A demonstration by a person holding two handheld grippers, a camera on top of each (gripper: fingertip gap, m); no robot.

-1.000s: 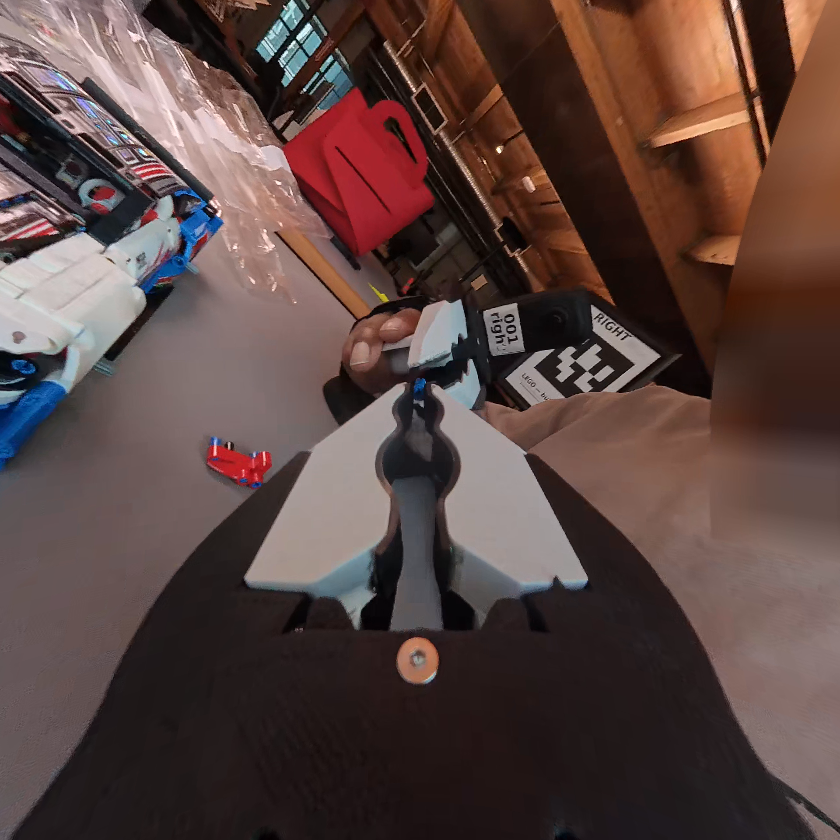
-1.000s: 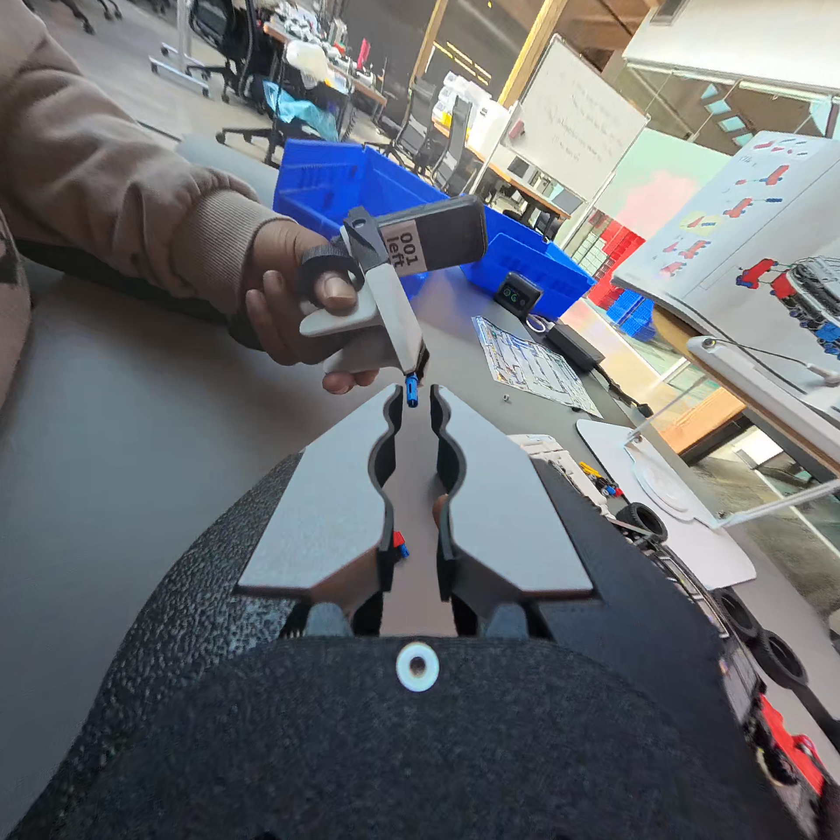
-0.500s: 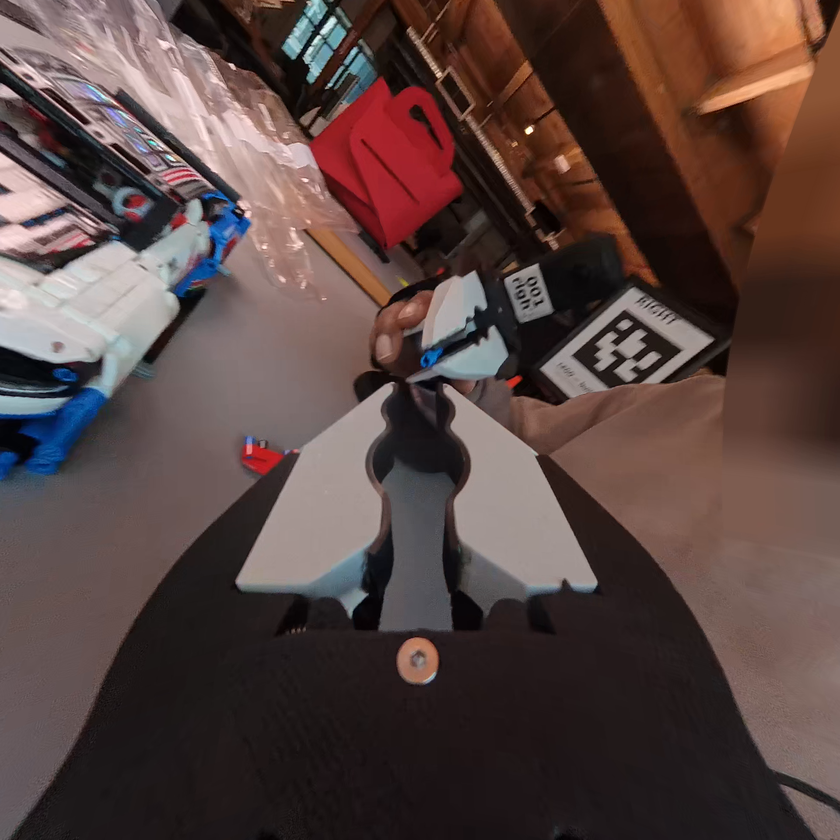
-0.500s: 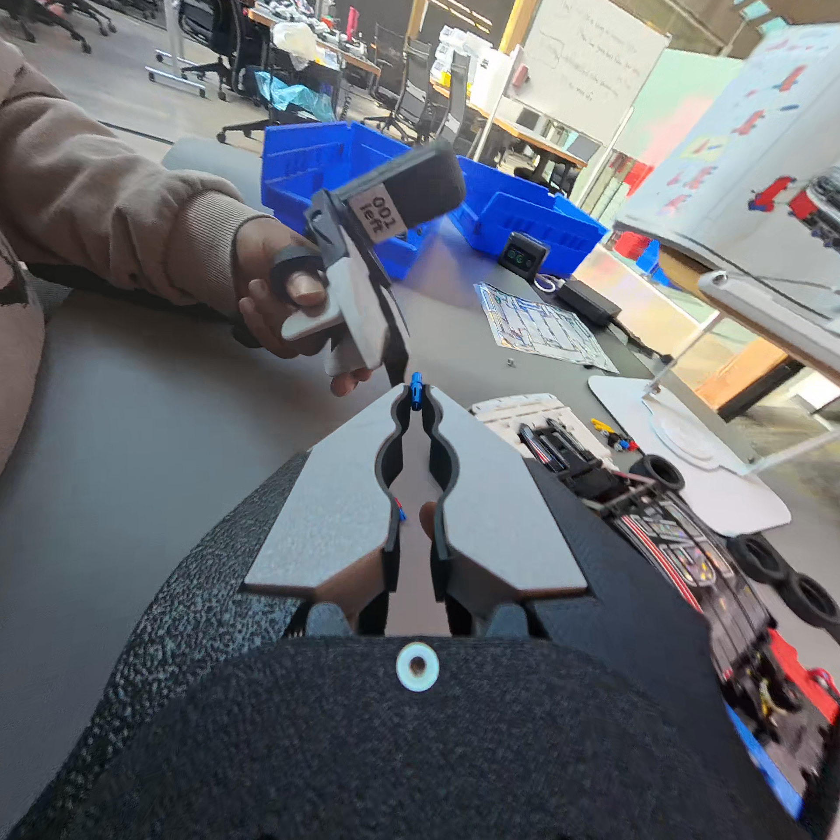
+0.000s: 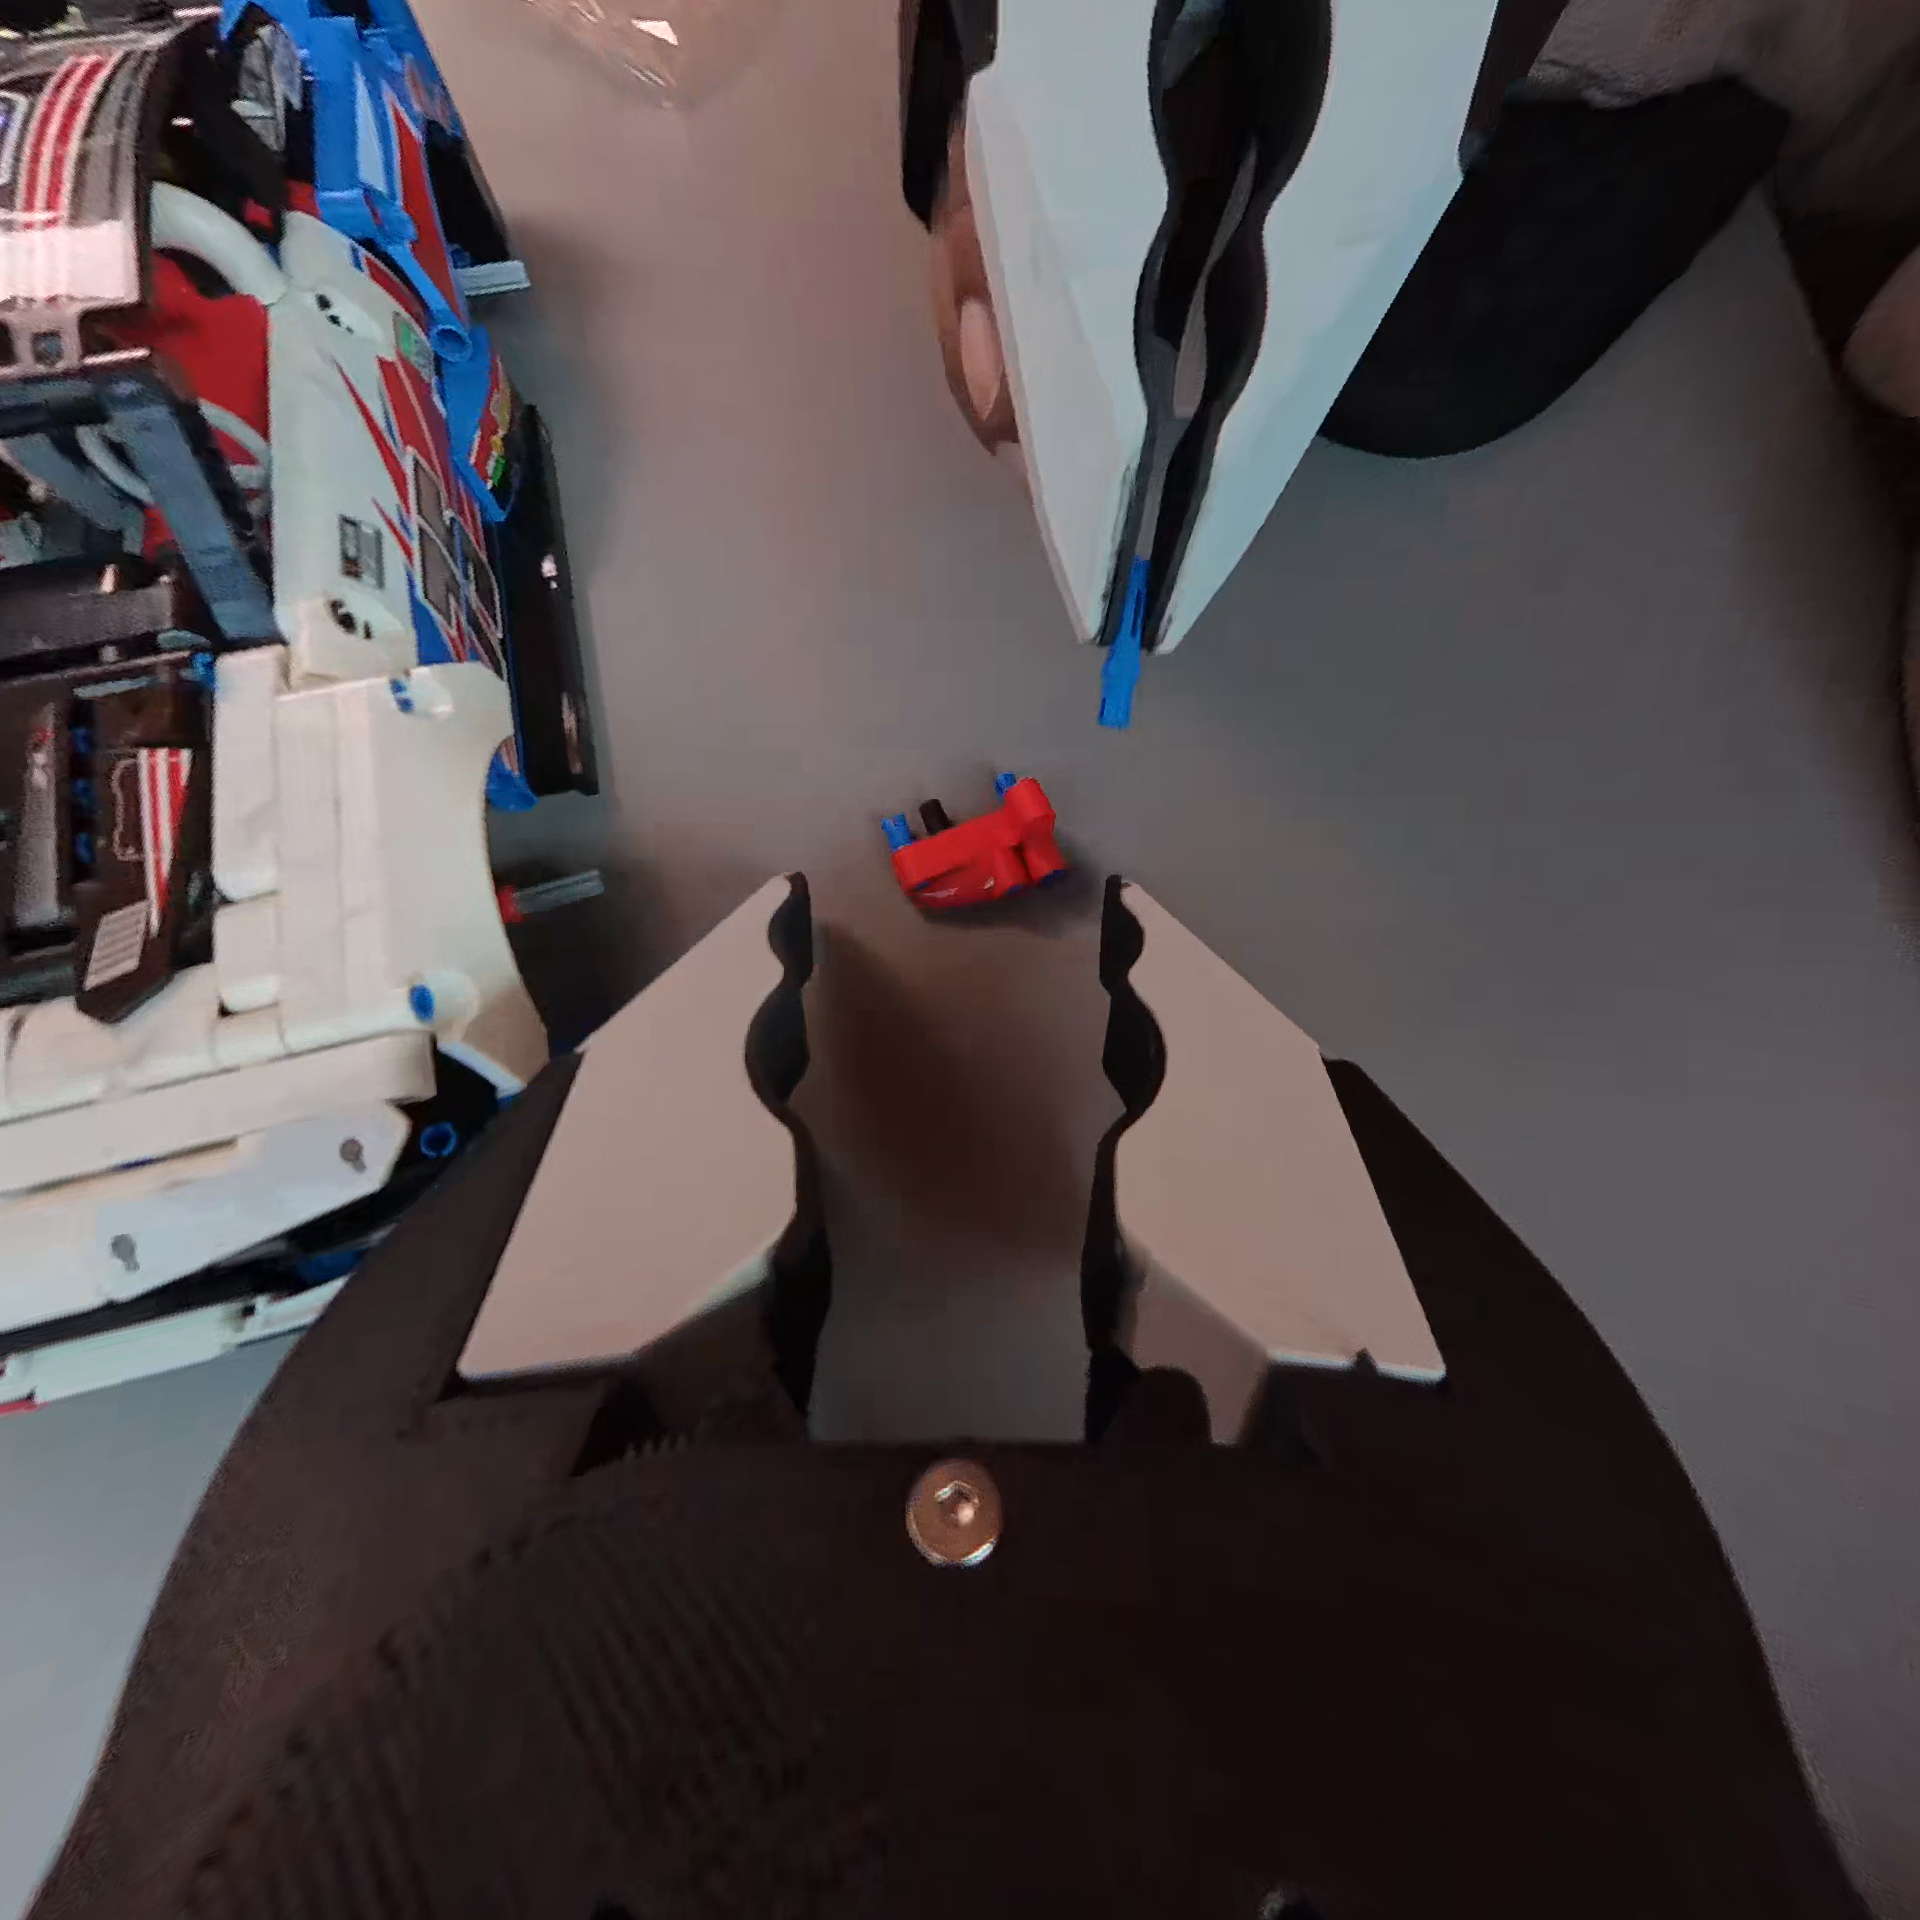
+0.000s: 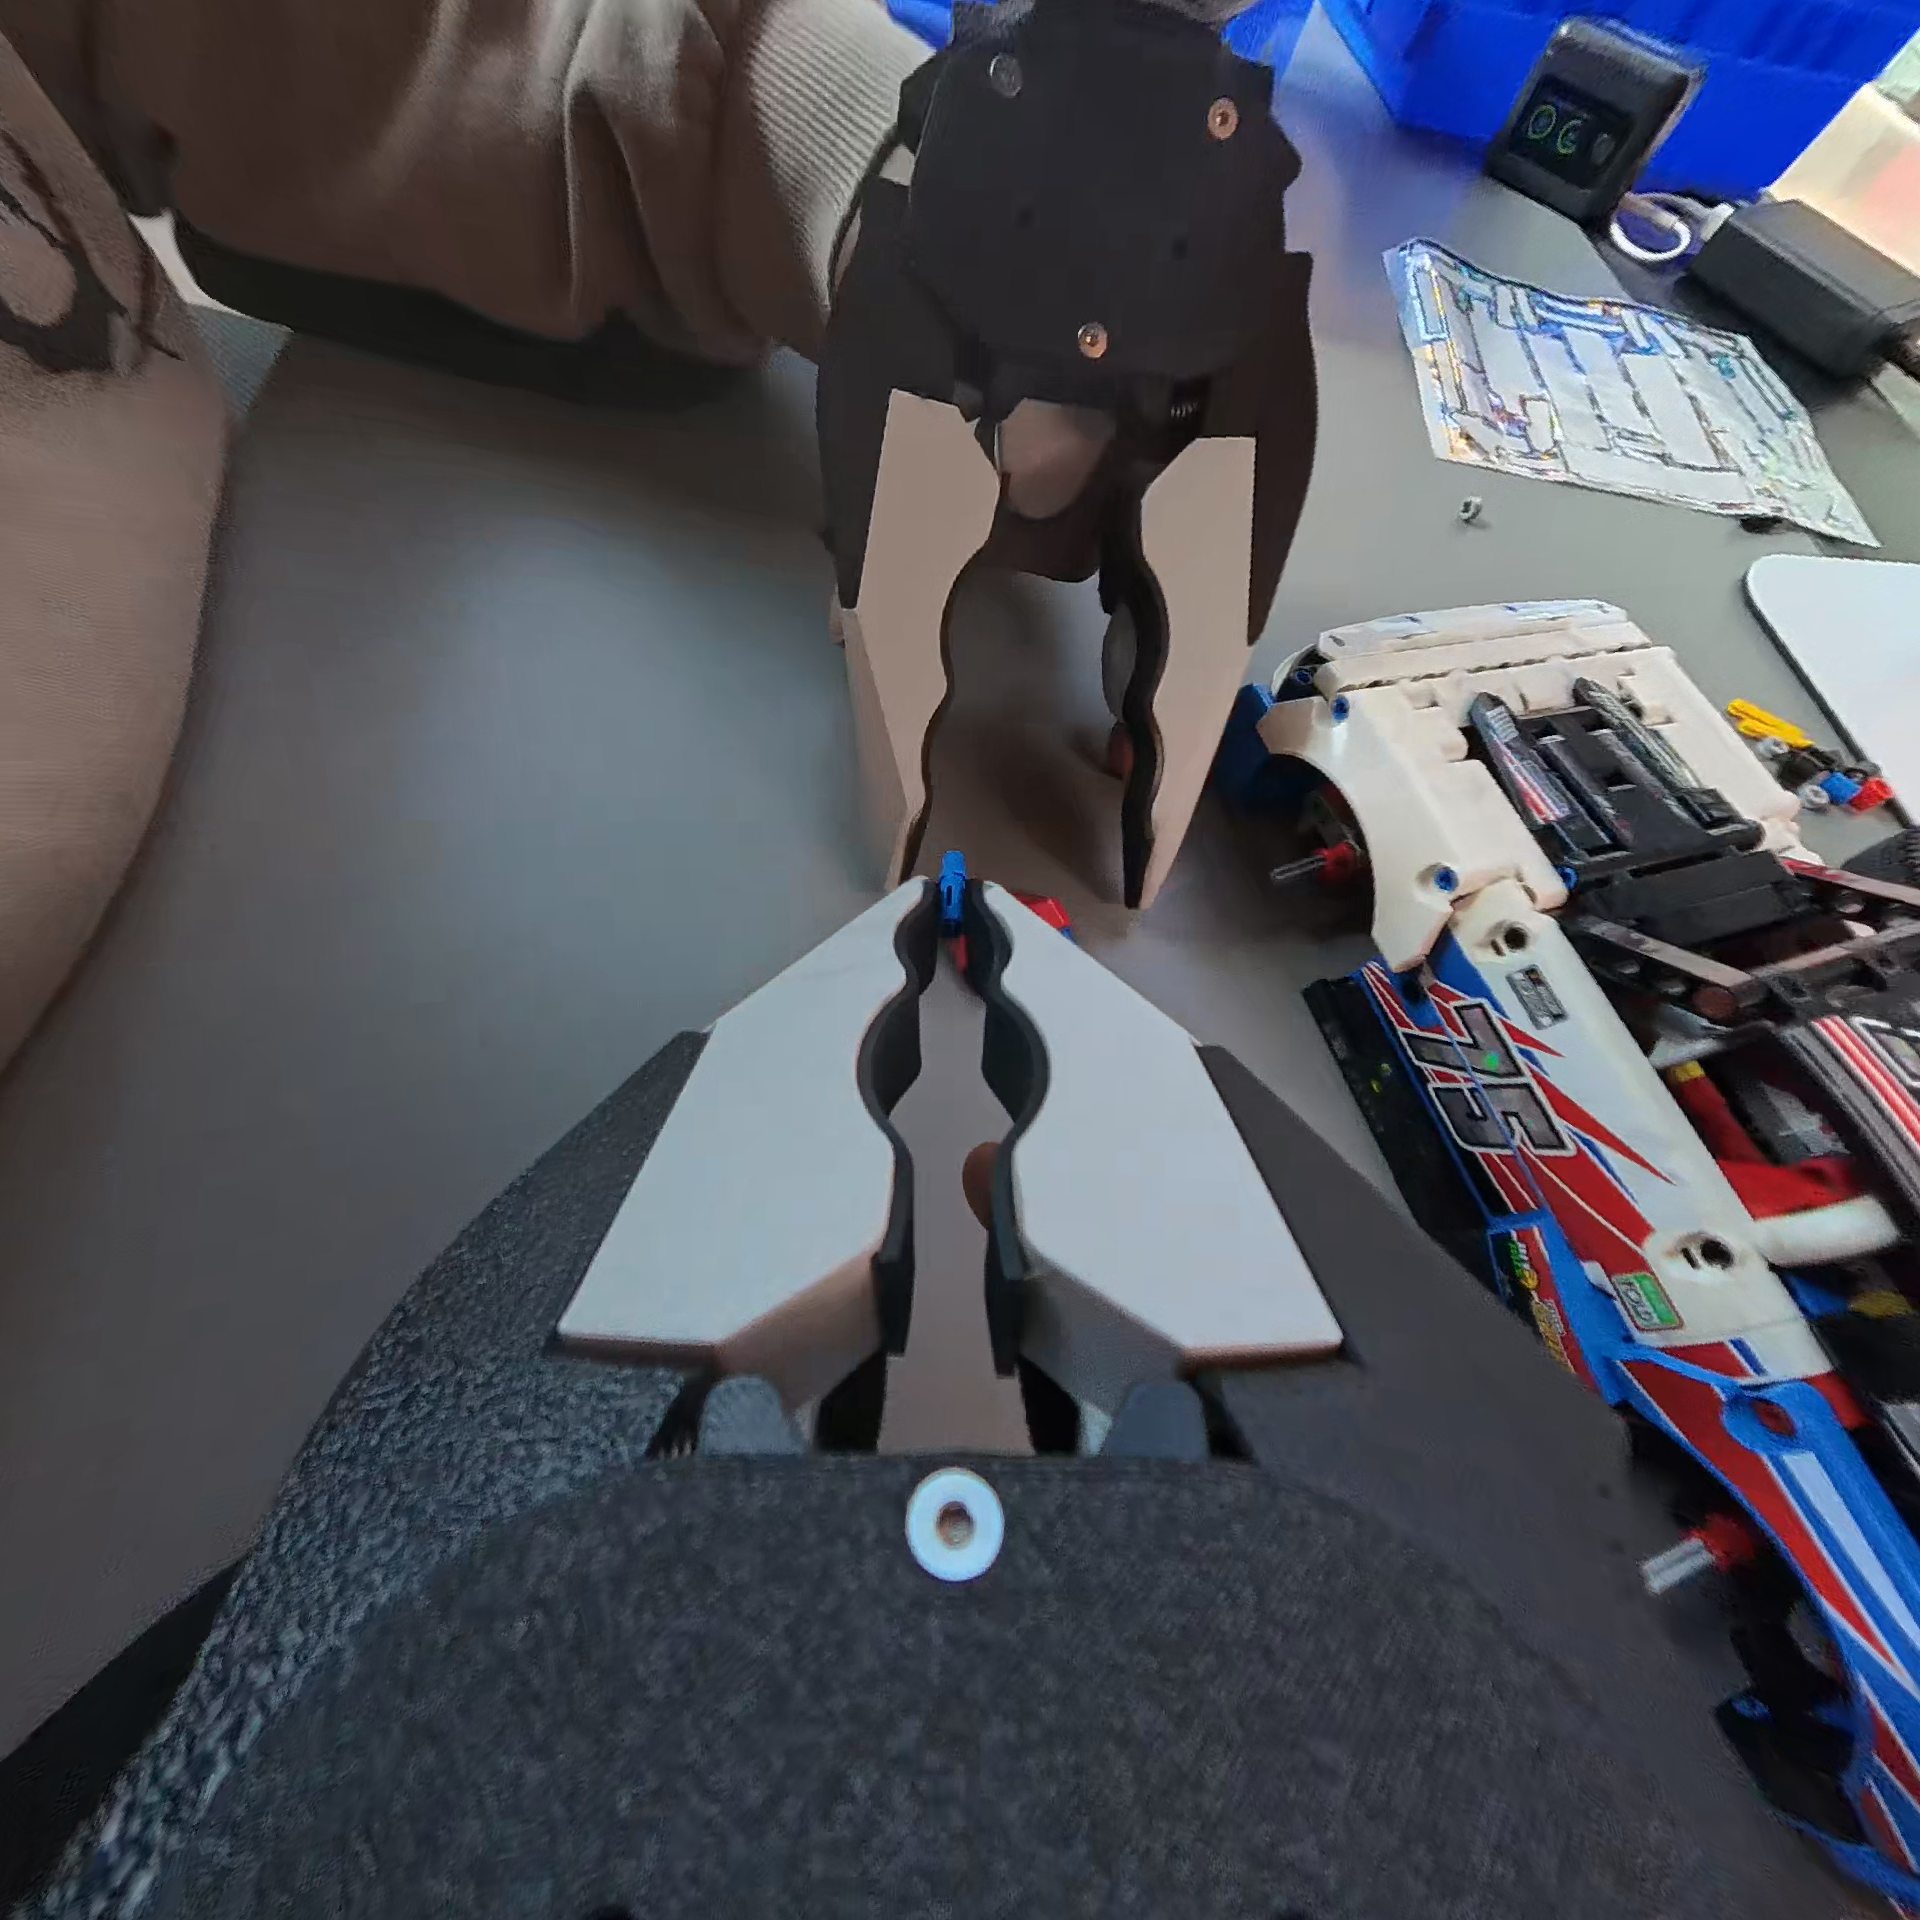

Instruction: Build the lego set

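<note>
Car body (image 6: 1621, 1049) bears printed decals; right tongs (image 6: 952, 902) pinch blue pin (image 6: 950, 896).

blue pin (image 5: 1120, 665) | clamped in right tongs (image 5: 1127, 634) | red piece (image 5: 977, 847) flat on table

My worktop (image 6: 499, 727) is grey and smooth. A big toy car (image 6: 1558, 987) made of bricks lies on it, white with red and blue stripes. Just beside the car's white end sits a small red piece (image 5: 977, 847) with little blue pegs. Past the car, farther from me, a sheet of stickers (image 6: 1600, 405) lies flat. Near that sheet are a small black box with a green screen (image 6: 1579, 120) and a black power brick (image 6: 1808, 281). Close to the car's far side lies a little pile of loose bits (image 6: 1808, 769), yellow, red and blue, next to a flat white board (image 6: 1849, 644).
</note>
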